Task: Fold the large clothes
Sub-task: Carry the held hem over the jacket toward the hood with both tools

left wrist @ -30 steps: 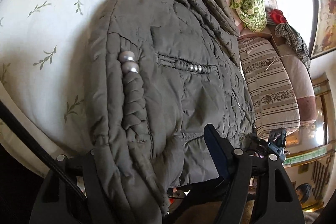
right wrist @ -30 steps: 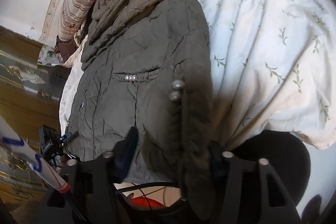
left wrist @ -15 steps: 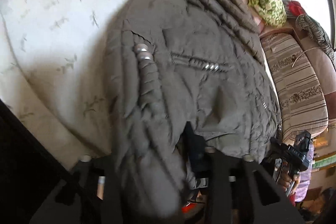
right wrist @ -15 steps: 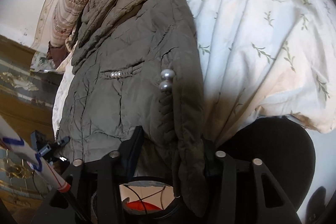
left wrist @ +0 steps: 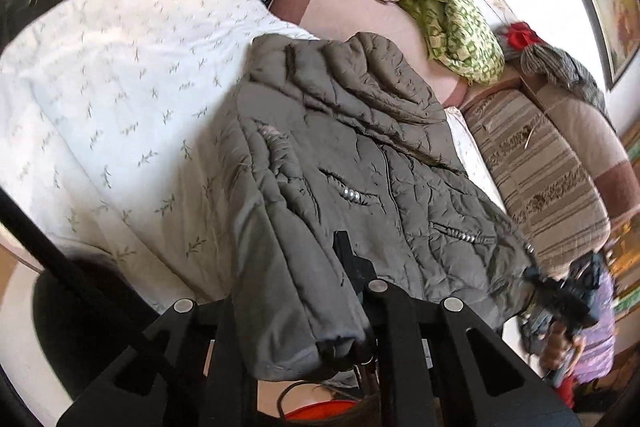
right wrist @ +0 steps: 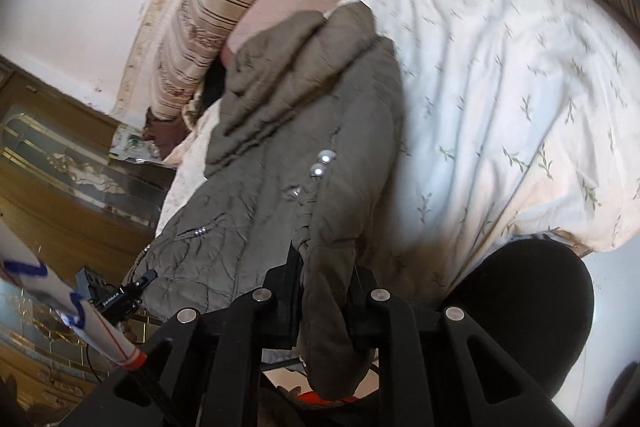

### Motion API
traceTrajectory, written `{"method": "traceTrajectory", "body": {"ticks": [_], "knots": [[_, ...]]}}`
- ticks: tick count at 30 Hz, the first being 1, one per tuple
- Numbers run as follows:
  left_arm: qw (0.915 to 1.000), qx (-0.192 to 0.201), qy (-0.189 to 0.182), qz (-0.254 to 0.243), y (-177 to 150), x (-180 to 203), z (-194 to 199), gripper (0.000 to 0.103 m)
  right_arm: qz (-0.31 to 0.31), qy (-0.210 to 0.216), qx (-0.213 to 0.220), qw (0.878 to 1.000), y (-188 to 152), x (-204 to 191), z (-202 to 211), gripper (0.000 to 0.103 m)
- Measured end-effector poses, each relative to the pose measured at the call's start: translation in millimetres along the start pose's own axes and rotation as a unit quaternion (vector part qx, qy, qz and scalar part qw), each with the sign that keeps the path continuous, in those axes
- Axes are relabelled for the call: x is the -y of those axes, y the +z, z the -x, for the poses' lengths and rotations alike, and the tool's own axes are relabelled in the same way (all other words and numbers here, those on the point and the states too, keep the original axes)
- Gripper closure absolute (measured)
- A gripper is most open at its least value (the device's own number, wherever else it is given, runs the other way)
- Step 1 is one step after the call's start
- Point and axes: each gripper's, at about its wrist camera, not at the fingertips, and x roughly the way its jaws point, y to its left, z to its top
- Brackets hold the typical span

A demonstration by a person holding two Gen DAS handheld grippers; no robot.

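Observation:
A grey-green quilted jacket (left wrist: 360, 163) lies on a white sheet with a leaf print (left wrist: 120, 99), collar away from me. My left gripper (left wrist: 304, 307) is shut on the jacket's bottom hem, and the fabric hangs over its fingers. In the right wrist view the same jacket (right wrist: 280, 155) shows two silver snap buttons. My right gripper (right wrist: 324, 291) is shut on a fold of the hem, which droops between the fingers. Both grippers hold the near edge lifted off the bed.
Striped cushions (left wrist: 540, 179) and a green patterned cloth (left wrist: 452, 27) lie at the far side of the bed. A black round chair seat (right wrist: 532, 315) is below the bed edge. A wooden cabinet (right wrist: 60, 163) stands at left.
Both grippers have closed tighter on the hem and pulled back and up. The jacket's near edge has lifted and bunched, and more of the bed shows.

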Motion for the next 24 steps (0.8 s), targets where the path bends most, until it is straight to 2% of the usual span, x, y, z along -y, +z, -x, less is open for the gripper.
{"method": "traceTrajectory", "body": {"ticks": [5, 10, 18, 24], "knots": [[0.9997, -0.003, 0.024, -0.008, 10.5, 1.3, -5.0, 0.087, 0.004, 0.004, 0.005, 1.000, 6.5, -7.1, 13.3, 0.086], [0.9990, 0.024, 0.036, -0.004, 42.7, 9.3, -7.9, 0.087, 0.006, 0.002, 0.010, 1.000, 31.7, -17.7, 4.2, 0.086], [0.9937, 0.076, 0.068, -0.046, 111.9, 52.5, -22.3, 0.087, 0.034, 0.003, 0.044, 0.998, 104.0, -53.9, -17.5, 0.086], [0.9930, 0.078, 0.080, -0.038, 163.6, 53.9, -46.2, 0.086, 0.044, -0.007, 0.061, 0.997, 153.2, -77.6, -36.2, 0.086]]}}
